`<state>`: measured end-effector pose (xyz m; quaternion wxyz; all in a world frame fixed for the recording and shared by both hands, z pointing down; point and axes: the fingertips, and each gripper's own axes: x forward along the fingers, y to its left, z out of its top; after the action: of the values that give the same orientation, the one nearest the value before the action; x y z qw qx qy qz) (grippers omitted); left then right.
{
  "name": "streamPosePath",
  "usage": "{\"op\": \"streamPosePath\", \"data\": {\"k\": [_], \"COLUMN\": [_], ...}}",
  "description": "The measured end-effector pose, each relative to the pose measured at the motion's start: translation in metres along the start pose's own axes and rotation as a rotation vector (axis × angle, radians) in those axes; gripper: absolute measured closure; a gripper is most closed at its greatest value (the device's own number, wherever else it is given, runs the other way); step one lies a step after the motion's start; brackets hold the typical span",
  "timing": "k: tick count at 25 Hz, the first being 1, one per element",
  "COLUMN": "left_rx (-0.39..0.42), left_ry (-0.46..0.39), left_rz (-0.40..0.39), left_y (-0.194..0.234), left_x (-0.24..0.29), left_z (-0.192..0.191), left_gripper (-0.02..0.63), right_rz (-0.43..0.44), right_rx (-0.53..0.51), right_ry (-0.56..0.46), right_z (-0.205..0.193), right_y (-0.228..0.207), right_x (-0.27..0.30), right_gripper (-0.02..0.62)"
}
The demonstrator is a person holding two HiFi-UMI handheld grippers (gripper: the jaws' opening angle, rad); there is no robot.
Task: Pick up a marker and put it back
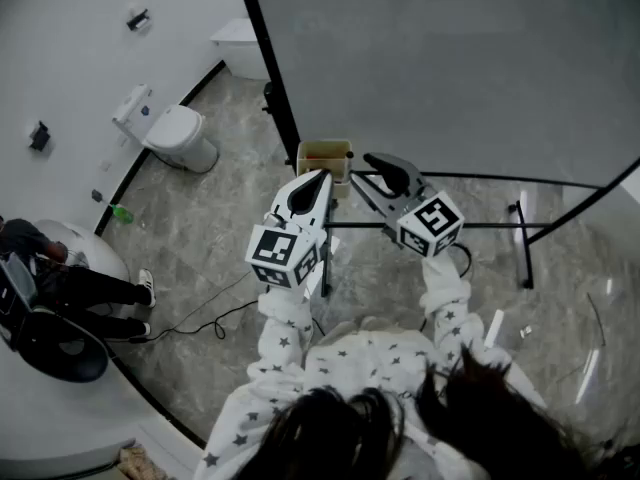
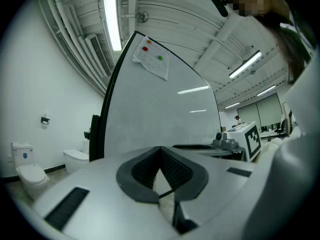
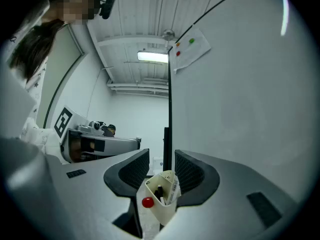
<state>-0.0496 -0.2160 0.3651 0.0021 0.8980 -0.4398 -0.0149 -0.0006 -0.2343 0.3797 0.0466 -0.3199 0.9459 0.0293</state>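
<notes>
Right gripper view looks along the right hand-held gripper [image 3: 161, 160], whose two ribbed jaws stand well apart and grip nothing. In the gap between them shows a cream holder [image 3: 165, 211], leaning in this view, with a red-capped marker [image 3: 147, 202] at its near lip and dark markers [image 3: 159, 191] standing inside it. Whether either jaw touches the holder cannot be told. Behind it rises the black edge of a whiteboard [image 3: 240, 99], with a paper sheet [image 3: 192, 48] pinned high up by a red dot and a green dot.

The left hand-held gripper [image 2: 160, 151] has its jaws brought together at the tips, with nothing between them. It points at the same whiteboard, and the other gripper's marker cube is at its right.

From the head view, both grippers are held side by side in front of the person, whose sleeves [image 1: 285, 323] are star-patterned. Both sets of tips are near the holder, which sits at the whiteboard's lower corner. The left one's tips are just below it, and the right one's are just beside it. A toilet [image 1: 180, 136] stands against the wall, well apart to the left.
</notes>
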Motion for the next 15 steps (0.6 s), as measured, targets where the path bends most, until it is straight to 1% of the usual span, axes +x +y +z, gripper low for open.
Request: {"op": "streamPosePath", "data": {"k": [4,8,11,15], "left_rx": [-0.001,0.020,0.019,0.018], "left_ry": [0.014,0.036,0.042,0.044], "left_rz": [-0.002,0.008,0.017,0.019], "left_y": [0.006,0.024,0.034,0.040], "left_x": [0.005,0.012,0.015,0.017], "left_z": [-0.012,-0.041,-0.059,-0.064], "left_gripper": [0.604,0.604,0.604,0.604], "right_rz": [-0.032,-0.032,-0.020,-0.002], "right_rx": [-0.020,-0.018,-0.004,-0.067], "right_ry": [0.034,0.047,0.052,0.088], "right_z": [-0.020,-0.056,-0.077,-0.086], "right_y": [-0.019,-0.037,-0.038,-0.032], "right_x": [0.016,0.042,0.049,0.061], "right_gripper": [0.448,0.448,0.448,0.449]}}
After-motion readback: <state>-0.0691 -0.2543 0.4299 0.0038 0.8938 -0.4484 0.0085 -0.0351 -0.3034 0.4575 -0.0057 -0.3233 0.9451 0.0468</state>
